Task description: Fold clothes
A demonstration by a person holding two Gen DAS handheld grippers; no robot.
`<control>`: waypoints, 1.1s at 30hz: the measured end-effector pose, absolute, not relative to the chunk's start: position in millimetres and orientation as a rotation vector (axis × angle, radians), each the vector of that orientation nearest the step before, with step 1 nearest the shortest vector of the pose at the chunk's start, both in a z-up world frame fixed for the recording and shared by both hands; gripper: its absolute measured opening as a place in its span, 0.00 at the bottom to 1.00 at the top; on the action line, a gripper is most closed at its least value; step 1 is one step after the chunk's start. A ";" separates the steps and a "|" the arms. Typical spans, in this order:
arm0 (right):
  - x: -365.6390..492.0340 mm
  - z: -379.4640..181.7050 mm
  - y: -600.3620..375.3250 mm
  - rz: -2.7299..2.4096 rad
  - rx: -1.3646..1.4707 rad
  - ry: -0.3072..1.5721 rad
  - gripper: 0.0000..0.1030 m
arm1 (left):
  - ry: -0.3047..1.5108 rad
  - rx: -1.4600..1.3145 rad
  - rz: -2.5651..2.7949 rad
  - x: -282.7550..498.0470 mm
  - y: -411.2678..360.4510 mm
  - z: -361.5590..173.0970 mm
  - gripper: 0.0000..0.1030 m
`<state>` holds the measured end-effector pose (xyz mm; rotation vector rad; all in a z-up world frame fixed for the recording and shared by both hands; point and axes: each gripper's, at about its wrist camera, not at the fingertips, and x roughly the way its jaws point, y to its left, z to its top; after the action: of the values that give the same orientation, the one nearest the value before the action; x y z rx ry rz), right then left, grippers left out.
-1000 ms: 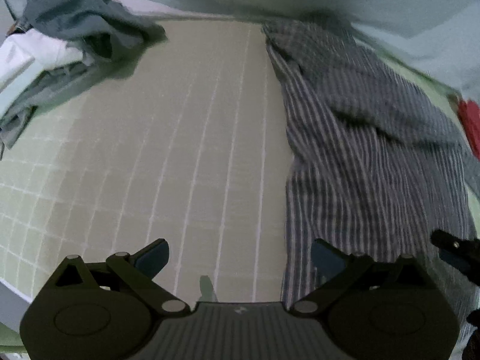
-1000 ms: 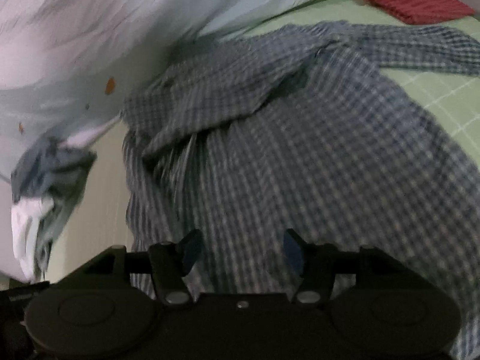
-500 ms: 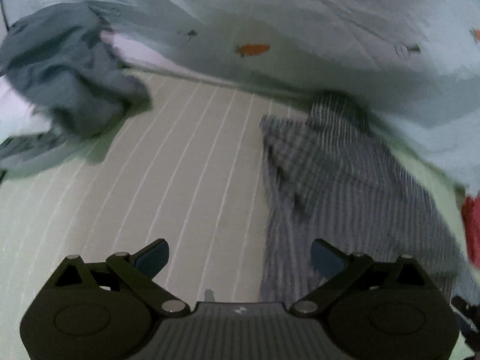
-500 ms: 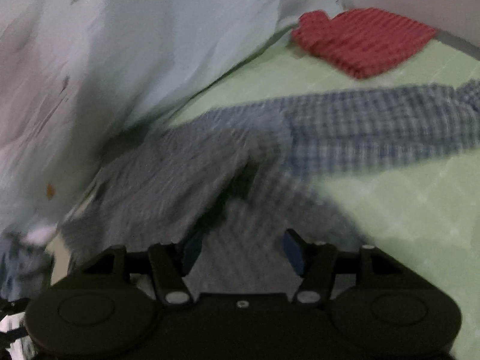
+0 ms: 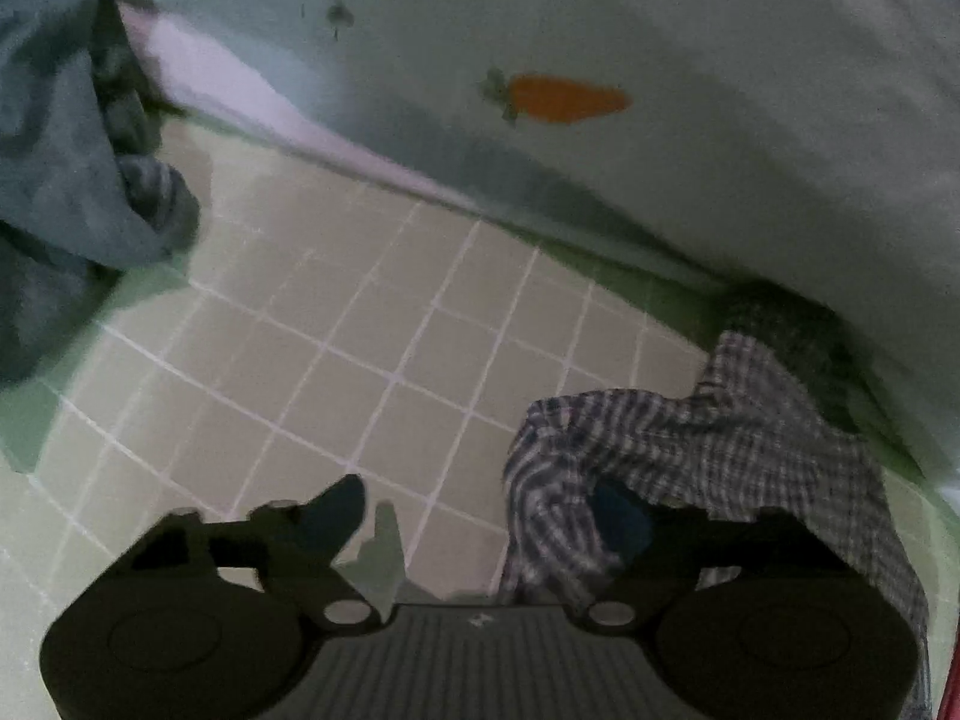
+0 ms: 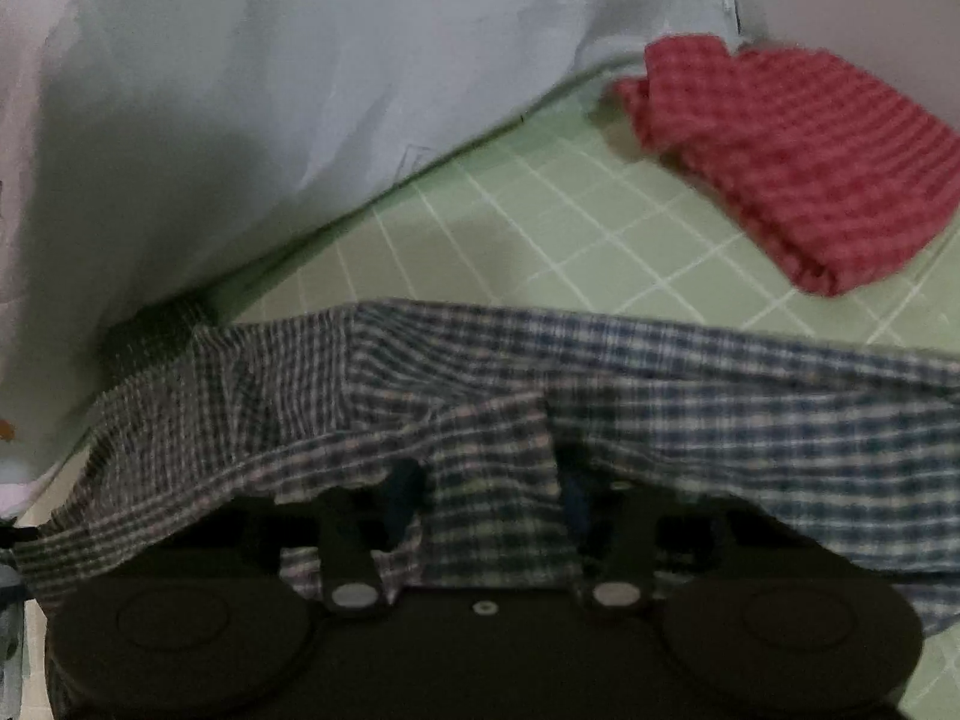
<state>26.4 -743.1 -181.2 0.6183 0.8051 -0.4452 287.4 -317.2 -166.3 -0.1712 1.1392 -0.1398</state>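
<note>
A blue-and-white plaid shirt (image 5: 690, 438) lies crumpled on the gridded bed sheet (image 5: 372, 330), close to the back drape. My left gripper (image 5: 480, 510) is open at the shirt's left edge. Its right finger (image 5: 621, 519) sits under a fold of the plaid, and its left finger (image 5: 336, 510) is over bare sheet. In the right wrist view the same shirt (image 6: 690, 396) stretches across the frame. My right gripper (image 6: 489, 495) is open, pushed low into it. Plaid cloth lies between its fingers and partly covers both.
A heap of grey-blue clothes (image 5: 60, 180) sits at the far left. A pale drape with a carrot print (image 5: 564, 99) hangs along the back. A folded red checked cloth (image 6: 798, 162) rests on the green sheet (image 6: 570, 240) at the far right.
Both grippers have moved forward and down toward the shirt's far edge by the drape. The plaid now covers the left gripper's right finger and lies between the right gripper's fingers.
</note>
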 end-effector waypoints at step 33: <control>54.7 -120.6 -808.5 -0.536 0.436 0.590 0.04 | 1.040 0.036 -0.193 307.6 -443.2 -171.7 0.04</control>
<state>54.7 -808.5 -120.6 0.4361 0.5897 -0.5363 307.6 -443.2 -171.7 0.0357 1.0398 -0.1930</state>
